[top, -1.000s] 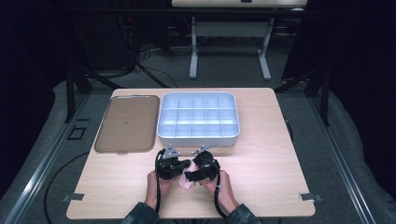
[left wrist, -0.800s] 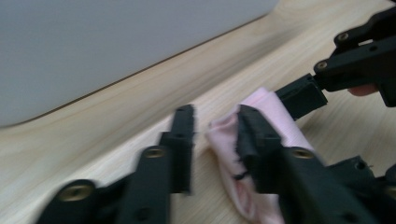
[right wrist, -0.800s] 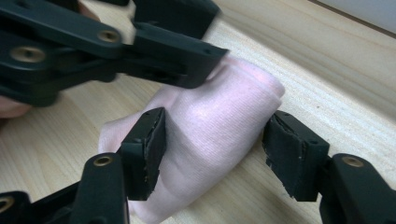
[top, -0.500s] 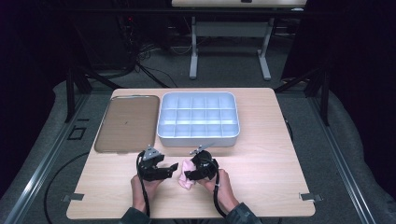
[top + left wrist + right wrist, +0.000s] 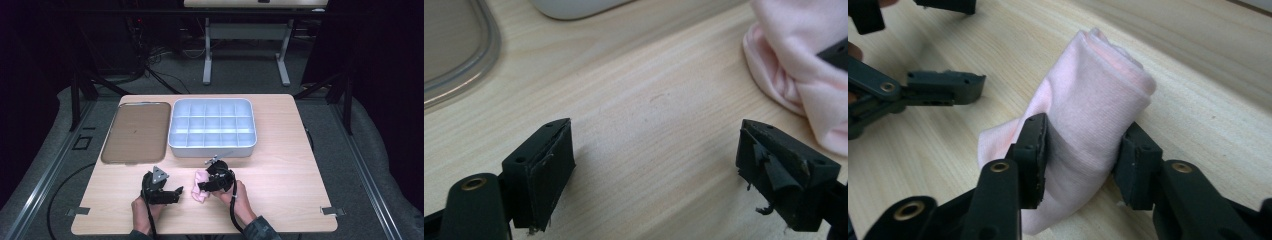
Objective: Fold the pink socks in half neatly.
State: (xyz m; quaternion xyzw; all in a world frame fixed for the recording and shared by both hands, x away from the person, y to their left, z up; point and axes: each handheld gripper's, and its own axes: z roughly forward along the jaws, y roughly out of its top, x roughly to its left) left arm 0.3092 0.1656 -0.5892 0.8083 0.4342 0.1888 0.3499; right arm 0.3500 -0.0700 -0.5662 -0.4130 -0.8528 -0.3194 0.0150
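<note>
The worktop (image 5: 280,165) is a light wooden surface and carries every item. Take the compartment tray (image 5: 212,126) as your landmark: it is a pale, gridded box at the far middle of the worktop. Just to its left lies a flat brown lid (image 5: 134,131) with rounded corners, close beside the tray.

On your side of the compartment tray, near its front wall, lies the pink cloth (image 5: 200,184), folded into a thick bundle and resting on the worktop.

Your right gripper (image 5: 206,186) sits on the near side of the tray, in front of its right half. Its fingers (image 5: 1034,150) stand on either side of the folded cloth and press into it, so the bundle is pinched between them; they have just been closing on it.

Your left gripper (image 5: 175,192) sits in front of the tray's left front corner, just beside the cloth and clear of it. Its fingers (image 5: 544,165) stand wide apart with bare worktop between them; they have just been opening. In the left gripper view the cloth (image 5: 804,65) lies past the right-hand finger, untouched by it.
</note>
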